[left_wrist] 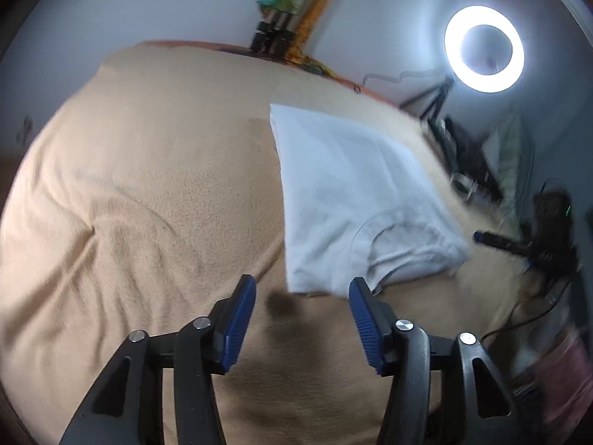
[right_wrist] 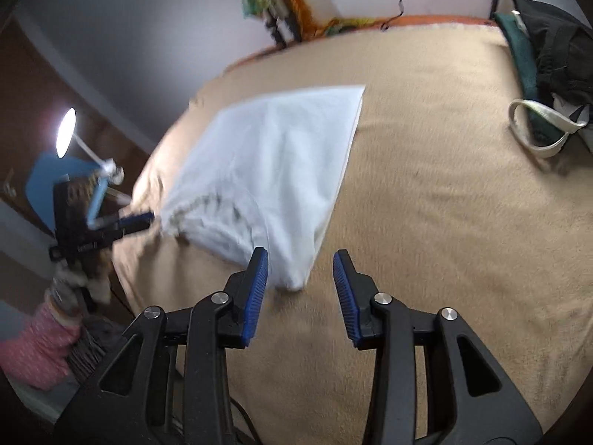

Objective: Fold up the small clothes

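A folded white garment [left_wrist: 355, 200] lies flat on the beige blanket [left_wrist: 148, 185], its neckline toward the near end. My left gripper [left_wrist: 302, 289] hovers open just short of the garment's near edge, nothing between its blue pads. In the right wrist view the same white garment [right_wrist: 274, 170] lies ahead and to the left. My right gripper [right_wrist: 300, 263] stands open above the garment's near corner, which lies below the gap, untouched by the pads. The left gripper [right_wrist: 144, 218] shows at the garment's left end, and the right gripper [left_wrist: 481, 237] shows at its right end.
A lit ring light [left_wrist: 483, 50] stands beyond the bed's far right edge. Dark clothes and a bag with a white strap [right_wrist: 537, 126] lie at the blanket's right side. A pink sleeve [right_wrist: 37, 348] holds the left gripper. Bare blanket [right_wrist: 444, 222] spreads right of the garment.
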`<state>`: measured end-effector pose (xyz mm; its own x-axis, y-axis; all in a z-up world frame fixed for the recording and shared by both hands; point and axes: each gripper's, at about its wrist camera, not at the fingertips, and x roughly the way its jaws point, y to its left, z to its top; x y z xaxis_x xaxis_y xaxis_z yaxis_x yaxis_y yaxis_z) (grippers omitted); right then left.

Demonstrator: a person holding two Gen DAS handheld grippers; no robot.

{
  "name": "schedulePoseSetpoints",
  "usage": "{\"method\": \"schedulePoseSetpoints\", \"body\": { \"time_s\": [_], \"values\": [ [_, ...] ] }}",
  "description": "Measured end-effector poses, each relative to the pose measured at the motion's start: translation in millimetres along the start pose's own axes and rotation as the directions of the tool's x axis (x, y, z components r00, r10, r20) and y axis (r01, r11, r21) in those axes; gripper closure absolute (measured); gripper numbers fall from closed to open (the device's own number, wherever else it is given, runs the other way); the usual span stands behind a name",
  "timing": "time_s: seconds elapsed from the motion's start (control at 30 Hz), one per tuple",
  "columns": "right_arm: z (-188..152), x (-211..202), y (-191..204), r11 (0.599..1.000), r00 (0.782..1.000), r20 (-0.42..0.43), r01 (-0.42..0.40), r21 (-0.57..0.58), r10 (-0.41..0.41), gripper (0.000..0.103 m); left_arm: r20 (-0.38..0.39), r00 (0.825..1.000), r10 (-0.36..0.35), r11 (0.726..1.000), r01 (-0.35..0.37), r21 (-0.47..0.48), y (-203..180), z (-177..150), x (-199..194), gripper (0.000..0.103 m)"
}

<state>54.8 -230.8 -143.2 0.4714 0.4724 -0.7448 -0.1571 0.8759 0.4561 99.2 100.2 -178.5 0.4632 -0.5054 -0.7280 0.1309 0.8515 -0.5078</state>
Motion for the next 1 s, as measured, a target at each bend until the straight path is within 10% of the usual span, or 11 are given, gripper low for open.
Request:
{"method": "schedulePoseSetpoints", "body": {
  "time_s": [0.13,0.27,0.63,0.87,1.0],
  "values": [
    [24,-6,5,1.0,0.994,0.112,0.013,0.008,-0.014,0.065,0.023,0.998,-0.062,0.987,0.065,-0.145,4,9,-3,0.047],
    [57,14,47,0.983,0.987,0.131,0.115,-0.143,-0.096,0.087,0.042,0.997,-0.068,0.979,0.075,-0.187,1,18,-4,0.048],
    [124,147,77,0.977,0.981,-0.033,0.185,-0.105,-0.19,0.088,0.057,0.998,0.004,0.996,0.0,-0.085,-14,26,-3,0.047],
    [118,149,67,0.987,0.989,-0.05,0.138,-0.079,-0.143,0.088,0.027,0.999,-0.036,0.986,0.04,-0.163,2,21,2,0.046],
    [115,102,46,0.998,0.997,0.049,0.058,0.004,-0.058,0.058,0.007,0.996,-0.091,0.971,0.09,-0.219,7,18,8,0.044]
  ]
}}
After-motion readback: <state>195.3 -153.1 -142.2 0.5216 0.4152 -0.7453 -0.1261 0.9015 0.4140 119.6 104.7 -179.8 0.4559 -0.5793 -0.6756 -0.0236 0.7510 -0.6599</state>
